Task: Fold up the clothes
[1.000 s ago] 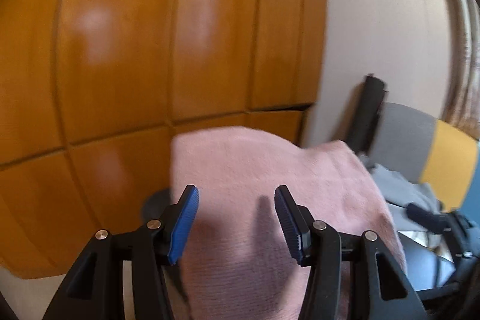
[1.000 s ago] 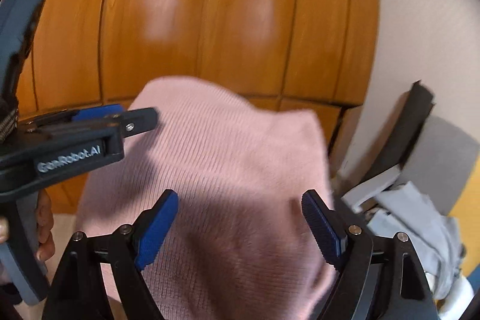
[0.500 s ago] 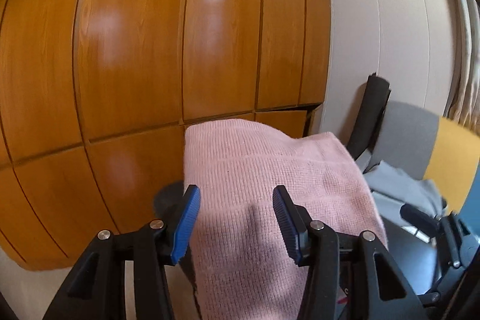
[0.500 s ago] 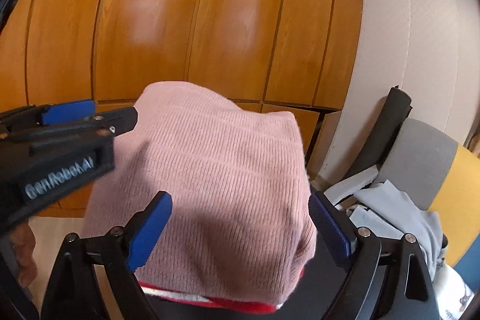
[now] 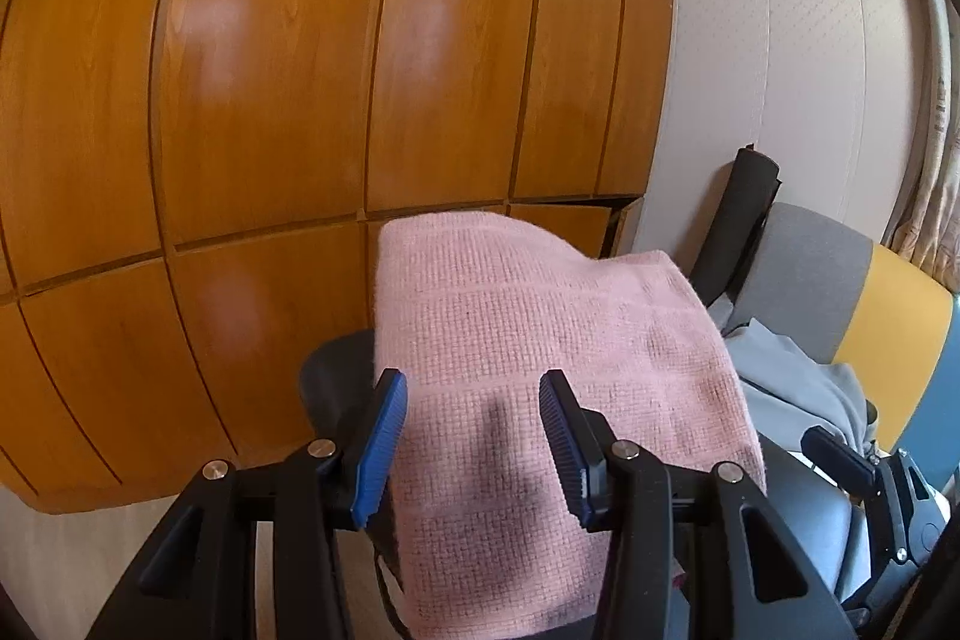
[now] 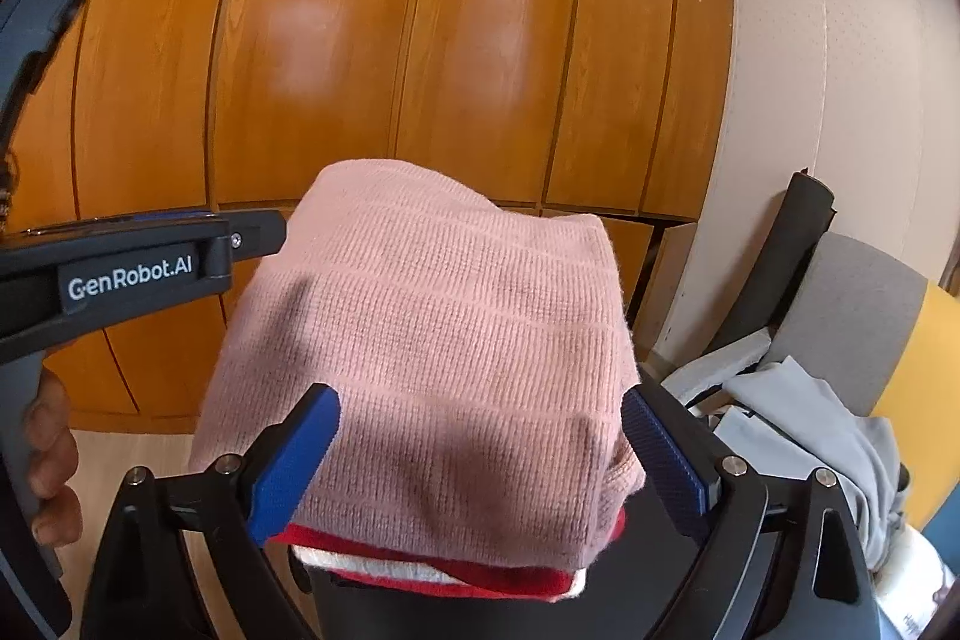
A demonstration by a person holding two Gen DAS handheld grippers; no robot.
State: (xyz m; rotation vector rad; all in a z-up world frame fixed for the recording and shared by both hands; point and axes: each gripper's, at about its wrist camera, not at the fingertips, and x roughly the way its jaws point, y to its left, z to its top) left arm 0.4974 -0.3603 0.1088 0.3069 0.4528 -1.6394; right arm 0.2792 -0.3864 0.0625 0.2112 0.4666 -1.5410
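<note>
The pink knit (image 6: 432, 370), already folded, lies on top of a red-and-white garment (image 6: 444, 577) on a dark stool (image 5: 336, 370). It sits straight ahead of and below both grippers, its long axis running away from them toward the wooden panels (image 5: 300, 70).

The right gripper (image 6: 480, 460) hangs over the near edge of the stack, its jaws having just been opening; they now stand wider than the knit and grip nothing. The left gripper (image 5: 474, 451) is over the knit's near left part. Its jaws have just been closing a little, yet stay well apart, with cloth showing beyond the gap, and the pads press on nothing. In the right wrist view it comes in from the left, a hand (image 6: 51, 460) on its grip, beside the knit's far left corner.

The next piece to fold is probably the grey garment (image 6: 804, 430), crumpled on a chair (image 6: 864, 316) to the right of both grippers. The right gripper is the nearer, and only the stack's right edge lies between.
</note>
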